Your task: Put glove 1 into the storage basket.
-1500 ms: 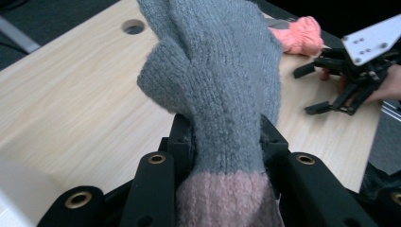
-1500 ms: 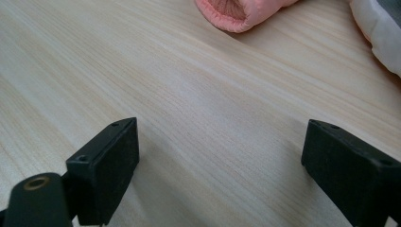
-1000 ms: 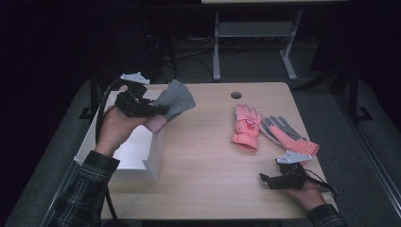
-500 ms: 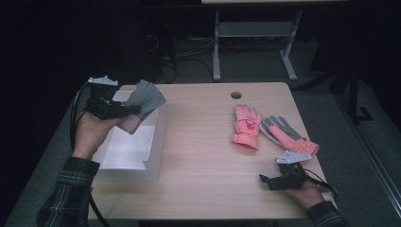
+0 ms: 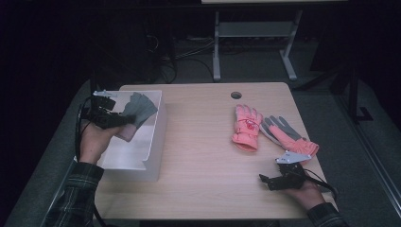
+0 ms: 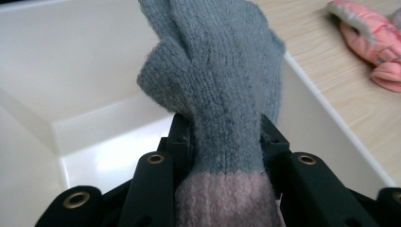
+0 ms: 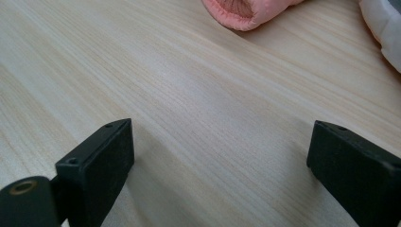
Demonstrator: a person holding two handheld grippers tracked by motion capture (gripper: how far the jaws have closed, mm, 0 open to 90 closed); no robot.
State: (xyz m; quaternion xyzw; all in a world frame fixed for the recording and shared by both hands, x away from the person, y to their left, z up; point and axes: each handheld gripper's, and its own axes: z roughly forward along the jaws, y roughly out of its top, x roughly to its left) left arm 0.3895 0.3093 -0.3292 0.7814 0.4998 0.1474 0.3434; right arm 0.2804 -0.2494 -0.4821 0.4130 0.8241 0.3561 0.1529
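Since the earlier frames the left gripper [image 5: 124,120] has carried the grey knitted glove [image 5: 137,108] leftward and down, from above the bench [image 5: 198,142] edge to a spot over the white bin [image 5: 153,156]. Its jaws are clamped on the glove near the pink cuff, seen in the left gripper view [image 6: 222,156] with the grey fingers [image 6: 213,61] standing up in front of the bin's inner walls [image 6: 71,71]; the cuff runs off the bottom edge there, and the glove hides most of both jaws and the bin's floor beyond. From above, the hand covers part of the cuff, so whether the glove touches the bin cannot be told. To the right of the bin, well apart, lie two pink ski gloves [image 5: 247,127] side by side, cut off in both gripper views. Nearer the person than these, the right gripper [image 5: 265,179] rests low, its jaws spread wide with bare wood between them [image 7: 220,156].
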